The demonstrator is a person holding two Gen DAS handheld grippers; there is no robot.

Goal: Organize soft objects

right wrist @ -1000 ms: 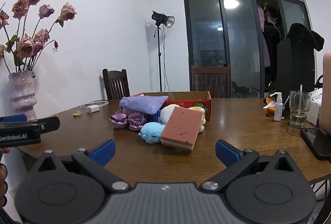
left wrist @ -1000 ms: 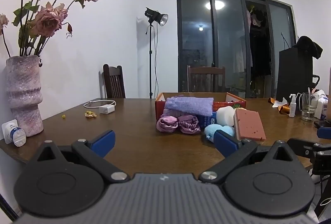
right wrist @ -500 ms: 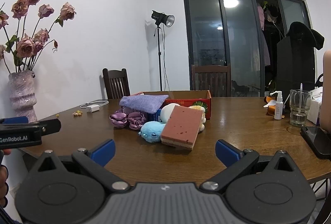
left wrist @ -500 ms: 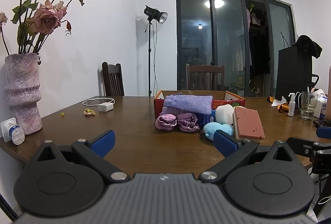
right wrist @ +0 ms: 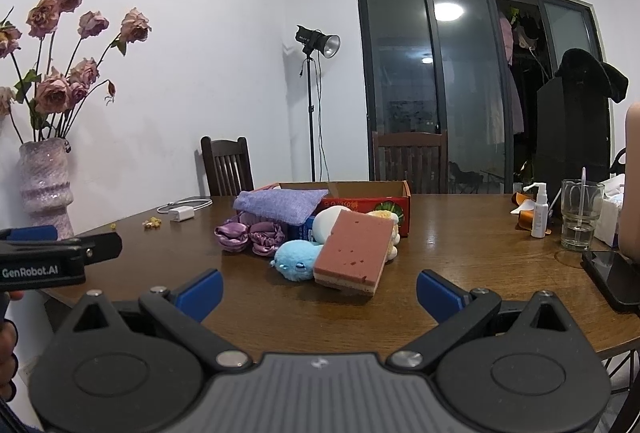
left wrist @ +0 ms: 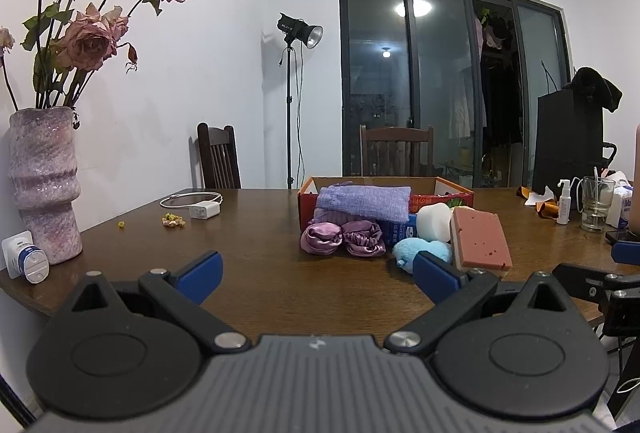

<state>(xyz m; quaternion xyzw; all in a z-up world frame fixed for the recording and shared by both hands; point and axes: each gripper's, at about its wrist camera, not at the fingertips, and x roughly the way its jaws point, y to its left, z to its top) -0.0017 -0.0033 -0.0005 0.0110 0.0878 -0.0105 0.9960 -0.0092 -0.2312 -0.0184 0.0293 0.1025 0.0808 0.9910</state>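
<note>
A pile of soft things lies on the wooden table (left wrist: 260, 273) in front of a red cardboard box (left wrist: 444, 197): a lilac cloth pouch (left wrist: 364, 202), two purple satin scrunchies (left wrist: 340, 238), a light blue plush (right wrist: 298, 259), a white foam block (left wrist: 434, 222), a yellowish plush (right wrist: 394, 231) and a pink sponge (right wrist: 354, 253) leaning on the pile. My left gripper (left wrist: 316, 275) is open and empty, short of the pile. My right gripper (right wrist: 318, 291) is open and empty, in front of the sponge.
A pink vase with dried roses (left wrist: 42, 185) and a small white device (left wrist: 26, 261) stand at the table's left edge. A charger with cable (left wrist: 204, 210) lies at the back left. A glass (right wrist: 580, 219), spray bottle (right wrist: 540, 211) and phone (right wrist: 614, 279) are at the right.
Both cameras have dropped slightly toward table height. The objects have not moved and both grippers stay open.
</note>
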